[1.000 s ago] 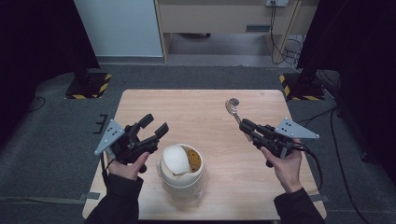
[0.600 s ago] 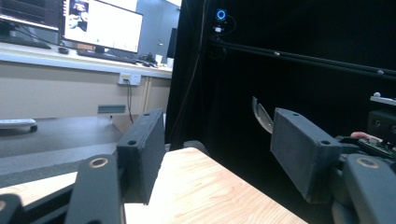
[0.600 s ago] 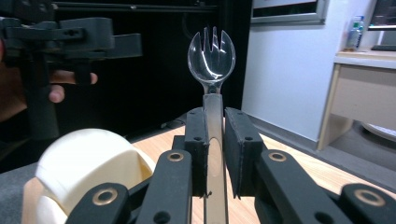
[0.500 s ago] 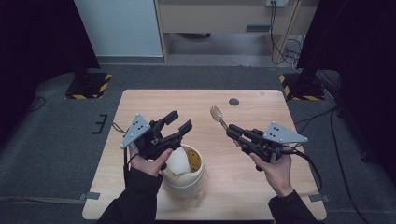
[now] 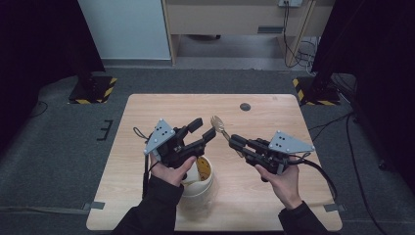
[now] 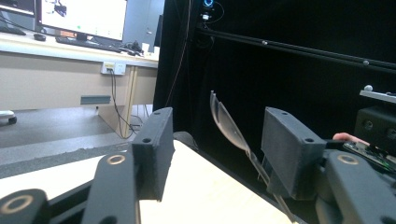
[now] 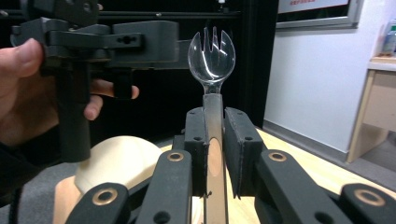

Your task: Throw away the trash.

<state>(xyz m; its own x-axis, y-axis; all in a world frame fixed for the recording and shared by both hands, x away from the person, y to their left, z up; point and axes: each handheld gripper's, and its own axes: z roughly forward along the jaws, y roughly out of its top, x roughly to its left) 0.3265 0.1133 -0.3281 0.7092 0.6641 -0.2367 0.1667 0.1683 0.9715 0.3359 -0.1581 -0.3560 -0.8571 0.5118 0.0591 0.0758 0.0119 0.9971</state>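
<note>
My right gripper (image 5: 235,142) (image 7: 214,116) is shut on the handle of a clear plastic spork (image 5: 218,122) (image 7: 212,56), whose tined head points up and to the left. My left gripper (image 5: 205,127) (image 6: 219,154) hovers over a white cup (image 5: 198,188) with yellow inside. Its jaws have just been closing. The spork (image 6: 224,123) stands between them, nearer the right jaw, and neither pad presses on it. The cup's cream lid (image 7: 116,163) lies under the left hand.
A small dark round mark (image 5: 245,106) sits near the wooden table's (image 5: 147,112) far edge. Black stands with striped feet (image 5: 93,90) flank the far corners, and a desk with cables (image 5: 293,29) stands behind.
Both hands have come toward the table's middle: the left gripper rightward over the cup with narrower jaws, the right gripper leftward with the spork, which now stands between the left jaws.
</note>
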